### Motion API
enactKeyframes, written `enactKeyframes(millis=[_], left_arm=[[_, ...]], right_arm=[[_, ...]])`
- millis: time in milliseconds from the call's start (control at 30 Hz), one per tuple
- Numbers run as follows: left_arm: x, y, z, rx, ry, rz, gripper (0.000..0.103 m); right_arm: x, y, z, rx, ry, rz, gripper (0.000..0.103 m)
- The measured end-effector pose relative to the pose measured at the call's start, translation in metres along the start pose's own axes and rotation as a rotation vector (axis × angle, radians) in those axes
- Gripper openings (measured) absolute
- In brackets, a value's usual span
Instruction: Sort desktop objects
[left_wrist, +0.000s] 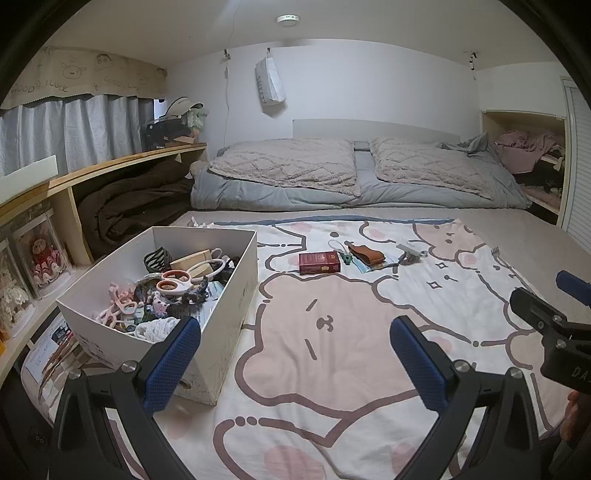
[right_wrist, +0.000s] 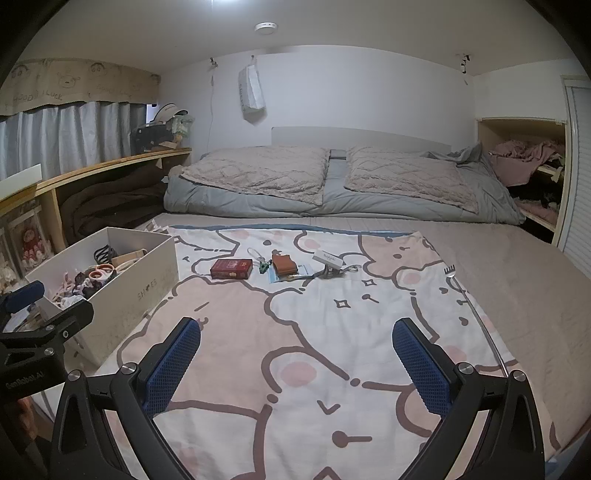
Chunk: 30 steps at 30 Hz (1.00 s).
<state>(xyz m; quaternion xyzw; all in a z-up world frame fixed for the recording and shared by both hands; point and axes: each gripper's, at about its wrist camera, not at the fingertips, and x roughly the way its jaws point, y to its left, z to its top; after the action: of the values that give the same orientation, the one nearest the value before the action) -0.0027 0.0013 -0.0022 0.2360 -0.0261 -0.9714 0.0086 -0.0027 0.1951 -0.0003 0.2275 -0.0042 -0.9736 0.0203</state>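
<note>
Bedroom, dim light. The work surface is a bed covered by a cartoon-print blanket (right_wrist: 295, 369), with pillows and a grey quilt at the far end and wooden shelving along the left wall.

A white shoe box (left_wrist: 221, 295) stands on the blanket's left side, open-topped and already crowded: scissors (left_wrist: 175, 282) with orange-lined handles, pink clips and assorted small items lie inside.

Loose items remain in a row across the middle of the blanket, well apart from both tools: a red card box (right_wrist: 231, 268), a small green clip (right_wrist: 263, 267) just beside it, a brown leather pouch (right_wrist: 283, 264), a small white box (right_wrist: 328, 258) with a key ring next to it, and a small fork (right_wrist: 450, 272) off to the right.

The left gripper (left_wrist: 295, 354) hovers low over the blanket beside the shoe box, jaws at full spread, nothing between them. The right gripper (right_wrist: 295, 354) hovers over bare blanket to the right, jaws likewise wide and empty.

Assessment: the work appears to stand between picks, with sorting partly done and neither tool committed to an item. The next move calls for a forward reach to the row; the red card box is the nearest candidate, and it lies flat, so the jaws would likely need to straddle its short sides before closing.
</note>
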Motion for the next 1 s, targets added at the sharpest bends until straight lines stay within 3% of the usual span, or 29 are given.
enactKeyframes(millis=[1000], left_arm=[[0.0008, -0.0066, -0.0017, 0.004, 0.015, -0.02, 0.103]], right_arm=[[0.0007, 0.002, -0.0021, -0.026, 0.02, 0.007, 0.103]])
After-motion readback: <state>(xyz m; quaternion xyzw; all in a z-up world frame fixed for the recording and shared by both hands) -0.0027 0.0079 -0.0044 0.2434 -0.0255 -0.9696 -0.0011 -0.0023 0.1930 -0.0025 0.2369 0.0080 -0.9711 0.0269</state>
